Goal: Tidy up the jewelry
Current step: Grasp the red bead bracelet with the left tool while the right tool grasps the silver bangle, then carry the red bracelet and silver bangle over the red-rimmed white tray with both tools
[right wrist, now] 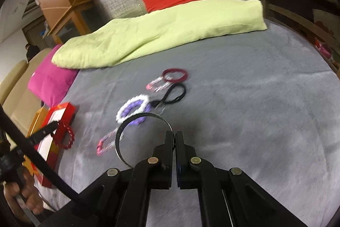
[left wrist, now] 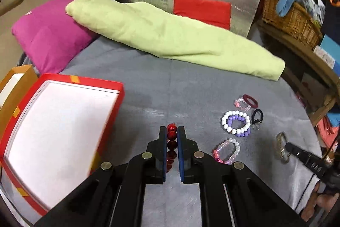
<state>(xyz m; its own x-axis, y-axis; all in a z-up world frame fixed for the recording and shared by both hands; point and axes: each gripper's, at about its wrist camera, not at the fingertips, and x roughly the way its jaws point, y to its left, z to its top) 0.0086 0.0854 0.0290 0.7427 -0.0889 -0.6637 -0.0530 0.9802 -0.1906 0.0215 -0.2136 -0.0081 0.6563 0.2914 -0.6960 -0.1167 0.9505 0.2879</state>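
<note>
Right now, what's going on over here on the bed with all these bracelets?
A person is sorting jewelry with two handheld grippers. The left gripper is shut on a red bead bracelet, beside the open red box. The right gripper is shut on a silver bangle. More bracelets, like the white and purple pair, lie on the grey blanket.

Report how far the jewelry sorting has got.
Done: nothing visible yet; the red box looks empty. In hand: left gripper clamps the red bead bracelet; right gripper clamps the metal bangle. Left on the grey cover: white-and-purple bracelets, two pink bracelets, maroon band, black loop.
</note>
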